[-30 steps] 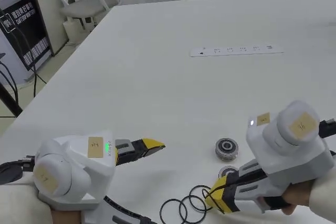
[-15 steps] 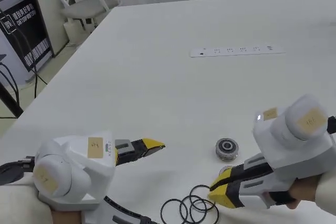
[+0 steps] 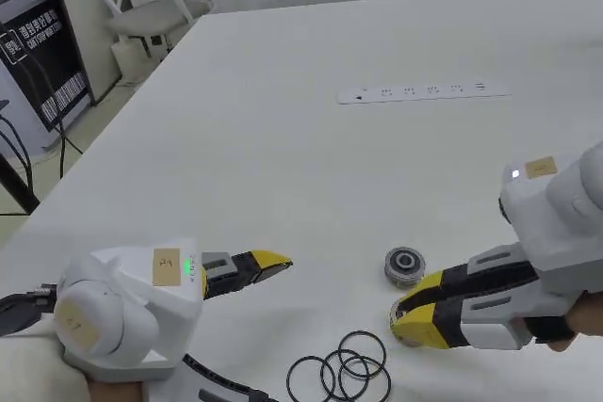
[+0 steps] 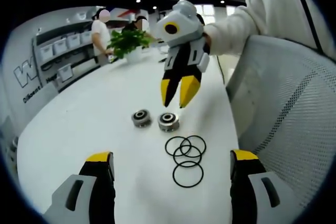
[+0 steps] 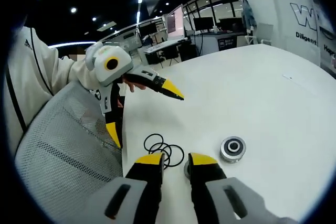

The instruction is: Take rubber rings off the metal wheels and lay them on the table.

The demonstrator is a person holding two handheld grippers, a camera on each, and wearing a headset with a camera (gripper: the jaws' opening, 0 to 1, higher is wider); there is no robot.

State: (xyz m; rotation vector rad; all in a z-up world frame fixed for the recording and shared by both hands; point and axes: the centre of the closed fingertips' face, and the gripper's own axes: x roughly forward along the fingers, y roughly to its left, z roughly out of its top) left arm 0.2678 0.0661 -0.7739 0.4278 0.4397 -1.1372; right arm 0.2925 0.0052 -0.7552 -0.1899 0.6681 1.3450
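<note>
Right tool has lifted off the rubber rings and swung out to their far right. Its jaws are drawn close with a slim gap and nothing visibly pinched. Left tool hangs on the near left of the rings with its jaws spread wide and empty. Four rings lie loose on the worktop, three overlapping and one just apart. Two metal wheels stand just beyond the rings: one sits under the right tool's tips, the other touches or nearly touches it. I can't tell whether either wheel still wears rubber, so I judge the job well advanced, perhaps near done. The worktop is white and matte, with a power strip far beyond the rings and a chair past the edge. The left gripper view shows a potted plant, shelving and people standing.
</note>
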